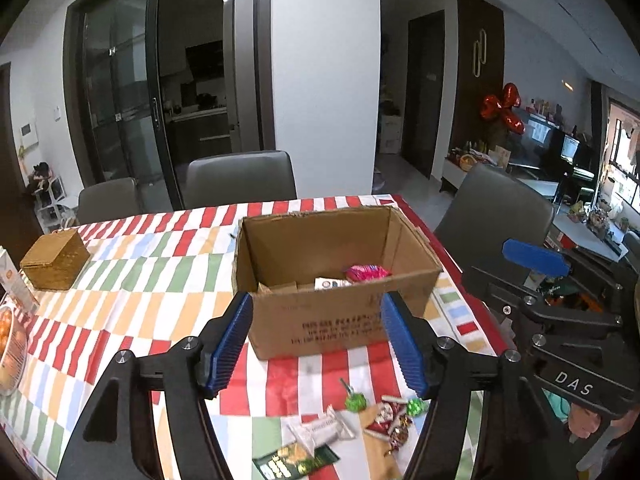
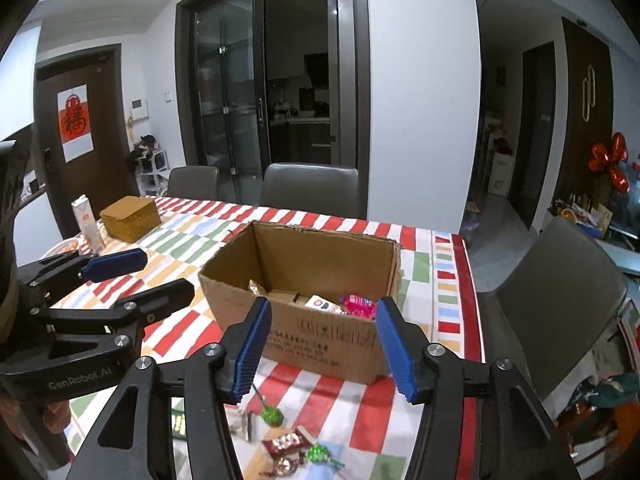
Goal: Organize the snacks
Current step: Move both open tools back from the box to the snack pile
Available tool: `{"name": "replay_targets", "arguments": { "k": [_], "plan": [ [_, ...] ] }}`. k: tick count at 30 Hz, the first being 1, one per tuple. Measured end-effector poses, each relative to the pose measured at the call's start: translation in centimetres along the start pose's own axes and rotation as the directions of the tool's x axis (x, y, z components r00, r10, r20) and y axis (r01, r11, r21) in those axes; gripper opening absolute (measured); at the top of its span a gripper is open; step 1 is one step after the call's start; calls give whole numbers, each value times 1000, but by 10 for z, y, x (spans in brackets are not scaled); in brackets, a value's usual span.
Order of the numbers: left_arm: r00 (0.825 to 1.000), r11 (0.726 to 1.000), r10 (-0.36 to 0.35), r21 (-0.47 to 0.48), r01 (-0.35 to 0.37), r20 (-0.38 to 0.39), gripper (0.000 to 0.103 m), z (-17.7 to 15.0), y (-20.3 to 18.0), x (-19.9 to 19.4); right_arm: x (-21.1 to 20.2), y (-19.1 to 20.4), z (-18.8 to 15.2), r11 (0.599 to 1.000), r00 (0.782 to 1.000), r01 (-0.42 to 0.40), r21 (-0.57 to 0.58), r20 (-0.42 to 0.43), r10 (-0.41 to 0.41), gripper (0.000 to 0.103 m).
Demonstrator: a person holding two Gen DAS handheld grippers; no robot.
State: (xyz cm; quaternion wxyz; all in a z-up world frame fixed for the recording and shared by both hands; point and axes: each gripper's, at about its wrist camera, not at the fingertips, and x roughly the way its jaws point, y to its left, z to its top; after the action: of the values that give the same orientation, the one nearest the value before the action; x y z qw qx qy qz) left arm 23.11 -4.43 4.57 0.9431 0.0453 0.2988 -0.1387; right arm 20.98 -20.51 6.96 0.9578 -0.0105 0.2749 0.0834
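An open cardboard box point(image 1: 344, 320) point(image 2: 320, 344) stands on the striped tablecloth point(image 1: 132, 304) and holds a pink packet point(image 1: 366, 273) point(image 2: 358, 305) and a white packet point(image 1: 330, 283). Loose snacks lie in front of it: green lollipops point(image 1: 355, 401) point(image 2: 272, 415), a red wrapped candy point(image 1: 384, 416) point(image 2: 285, 445), a clear white packet point(image 1: 320, 430) and a green-gold packet point(image 1: 296, 460). My left gripper point(image 1: 316, 344) is open and empty above the snacks. My right gripper point(image 2: 320, 350) is open and empty just to its right; it also shows in the left wrist view point(image 1: 536, 258).
A woven box point(image 1: 56, 264) point(image 2: 130, 218), a carton point(image 2: 88, 226) and a fruit bowl point(image 1: 8, 352) sit at the table's left. Grey chairs point(image 1: 240, 180) point(image 2: 560, 292) stand behind and to the right. The table's right edge lies just past the box.
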Motion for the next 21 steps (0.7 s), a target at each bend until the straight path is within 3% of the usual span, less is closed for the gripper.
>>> {"name": "replay_targets", "arguments": {
  "k": [11, 21],
  "plan": [
    [1000, 1000, 3, 23, -4, 15, 73, -36, -13, -27, -32, 9, -38, 1000, 1000, 26, -4, 17, -26, 65],
    [998, 1000, -19, 22, 20, -58, 75, -71, -16, -22, -26, 5, -77, 1000, 997, 8, 27, -76, -6, 65]
  ]
}}
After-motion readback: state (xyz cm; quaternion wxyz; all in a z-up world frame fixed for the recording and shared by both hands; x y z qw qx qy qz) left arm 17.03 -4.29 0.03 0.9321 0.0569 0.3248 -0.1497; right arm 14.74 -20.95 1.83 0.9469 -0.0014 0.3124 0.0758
